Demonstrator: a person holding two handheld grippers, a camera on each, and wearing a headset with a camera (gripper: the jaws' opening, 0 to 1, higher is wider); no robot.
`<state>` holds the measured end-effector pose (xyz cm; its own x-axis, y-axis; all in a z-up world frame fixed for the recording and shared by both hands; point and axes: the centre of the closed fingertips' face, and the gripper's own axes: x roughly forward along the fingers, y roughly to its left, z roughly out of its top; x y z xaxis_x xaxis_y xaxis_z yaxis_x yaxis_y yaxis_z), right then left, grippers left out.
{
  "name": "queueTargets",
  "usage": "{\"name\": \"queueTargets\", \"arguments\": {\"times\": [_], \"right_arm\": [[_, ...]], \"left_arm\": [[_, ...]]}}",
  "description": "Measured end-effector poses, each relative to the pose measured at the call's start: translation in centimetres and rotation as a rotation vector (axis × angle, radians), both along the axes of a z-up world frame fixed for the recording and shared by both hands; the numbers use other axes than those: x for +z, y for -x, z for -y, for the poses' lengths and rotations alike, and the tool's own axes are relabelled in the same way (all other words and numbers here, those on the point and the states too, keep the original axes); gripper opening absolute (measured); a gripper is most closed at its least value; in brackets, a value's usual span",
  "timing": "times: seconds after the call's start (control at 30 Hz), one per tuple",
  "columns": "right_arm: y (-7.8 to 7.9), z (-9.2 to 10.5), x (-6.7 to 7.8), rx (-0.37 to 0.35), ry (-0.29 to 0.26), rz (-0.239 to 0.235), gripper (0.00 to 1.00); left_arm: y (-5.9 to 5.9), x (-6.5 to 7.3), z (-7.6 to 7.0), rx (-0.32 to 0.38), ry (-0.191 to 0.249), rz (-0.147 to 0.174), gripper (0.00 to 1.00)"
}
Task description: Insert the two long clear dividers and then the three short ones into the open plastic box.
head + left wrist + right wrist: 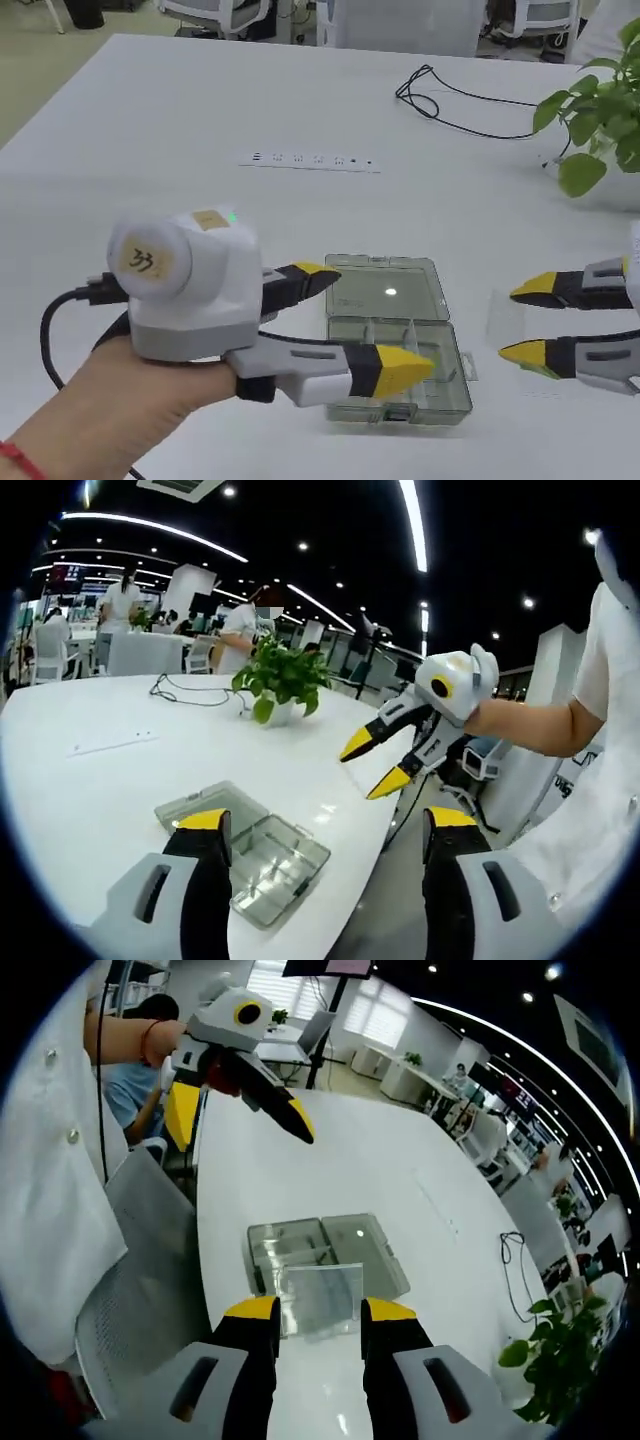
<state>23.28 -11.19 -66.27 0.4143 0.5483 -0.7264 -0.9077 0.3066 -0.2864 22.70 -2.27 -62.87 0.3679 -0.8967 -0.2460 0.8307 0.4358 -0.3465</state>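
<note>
The open clear plastic box (pixel 440 400) lies on the white table (pixel 200 130), lid (pixel 385 290) folded back; partition lines show in its base. My left gripper (pixel 360 320) hovers over the box's left side, open and empty. My right gripper (pixel 515 322) is to the right of the box. In the right gripper view a clear divider (pixel 320 1300) spans the gap from jaw to jaw of my right gripper (pixel 320 1310), in front of the box (pixel 330 1240). The left gripper view has the box (pixel 245 850) under my left gripper (pixel 325 825) and the right gripper (pixel 370 768) beyond.
A white power strip (pixel 310 160) lies mid-table. A black cable (pixel 450 100) loops at the back right beside a potted plant (pixel 600 110). Office chairs stand past the far edge. A person's white sleeve (pixel 50 1160) and a grey chair (pixel 140 1290) border the table.
</note>
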Motion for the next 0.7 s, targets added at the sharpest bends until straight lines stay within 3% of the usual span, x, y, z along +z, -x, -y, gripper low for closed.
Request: {"name": "queueTargets", "arguments": {"times": [0.03,0.13,0.2,0.27,0.37,0.53,0.7], "right_arm": [[0.5,-0.6,0.6,0.011,-0.004,0.015,0.32],[1.3,-1.5,1.8,0.021,-0.005,0.042,0.32],[1.7,-2.0,2.3,0.028,0.000,0.061,0.32],[2.2,-2.6,2.8,0.049,0.026,0.092,0.32],[2.7,-3.0,3.0,0.071,0.069,0.122,0.32],[3.4,-3.3,3.1,0.098,0.119,0.146,0.32],[3.8,-4.1,4.1,0.116,0.138,0.179,0.32]], "left_arm": [[0.1,0.1,0.2,-0.004,0.007,-0.008,0.77],[0.6,0.2,1.0,-0.021,0.032,-0.075,0.74],[0.8,0.4,1.3,-0.029,0.045,-0.084,0.71],[1.6,0.2,1.9,-0.049,0.063,-0.174,0.65],[1.6,0.4,2.4,-0.053,0.087,-0.184,0.57],[2.3,0.8,3.1,-0.075,0.119,-0.229,0.45],[2.9,1.1,4.0,-0.093,0.170,-0.293,0.32]]}}
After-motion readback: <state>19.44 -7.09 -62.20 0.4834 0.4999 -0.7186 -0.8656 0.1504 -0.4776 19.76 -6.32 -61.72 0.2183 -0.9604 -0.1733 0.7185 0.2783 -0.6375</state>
